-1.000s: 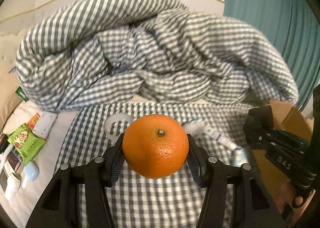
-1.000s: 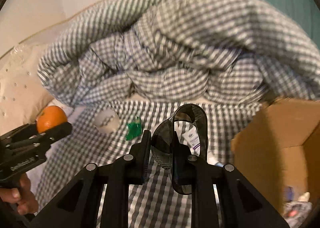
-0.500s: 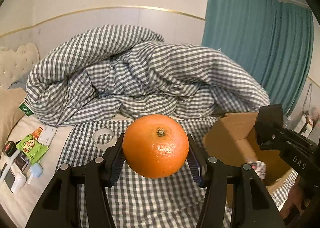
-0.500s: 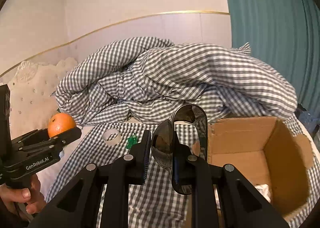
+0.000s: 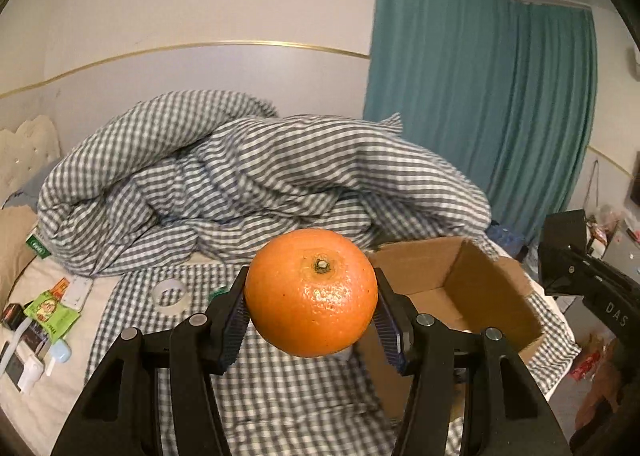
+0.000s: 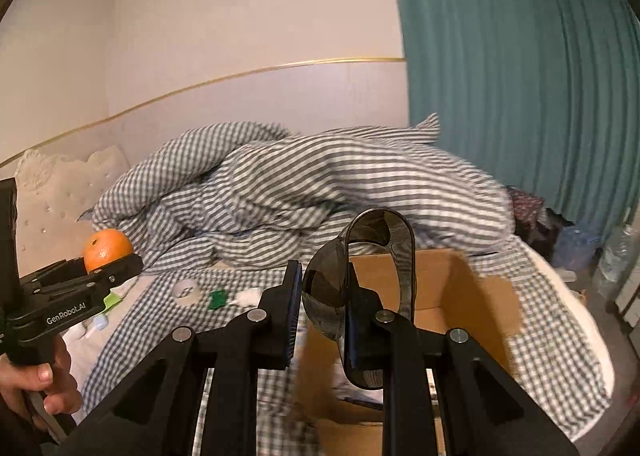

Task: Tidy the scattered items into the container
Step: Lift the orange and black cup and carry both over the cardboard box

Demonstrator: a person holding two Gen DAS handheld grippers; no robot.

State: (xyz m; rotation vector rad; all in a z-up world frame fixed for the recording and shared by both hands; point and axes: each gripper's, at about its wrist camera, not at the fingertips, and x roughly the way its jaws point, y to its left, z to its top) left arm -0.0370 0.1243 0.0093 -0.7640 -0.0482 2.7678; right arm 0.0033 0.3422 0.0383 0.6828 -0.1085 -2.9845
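Orange (image 5: 311, 292) clamped between the left gripper (image 5: 311, 312) fingers (image 5: 232, 316), blue pads pressed on both its sides, stem end facing the camera, held in the air above the bed (image 5: 280, 396). Right gripper (image 6: 320, 312) fingers (image 6: 290, 312) only slightly apart, pinching dark sunglasses (image 6: 332, 296) by one lens, the folded temple arm (image 6: 400, 256) standing up in a loop on the right. Sunglasses are held over the near edge of the cardboard box (image 6: 452, 288).

Landmark: the cardboard box (image 5: 480, 288), open top, sitting on the bed's gingham sheet. In the left wrist view the orange is left of the box and above its near left corner. Inside the box, some small items show at the bottom, too blurred to name. Left of the box on the sheet: tape roll (image 6: 187, 292), small green item (image 6: 218, 299), white crumpled bit (image 6: 248, 296). Tape roll (image 5: 170, 295) also shows in the left view. Farther left of the box, at the bed's edge, a green packet (image 5: 48, 314) and a cluster of small white and blue things. Behind the box, a heaped gingham duvet (image 5: 240, 184). Right of and behind the box, a teal curtain (image 5: 480, 96). A bare hand (image 6: 36, 388) grips the left gripper's handle, seen in the right wrist view.
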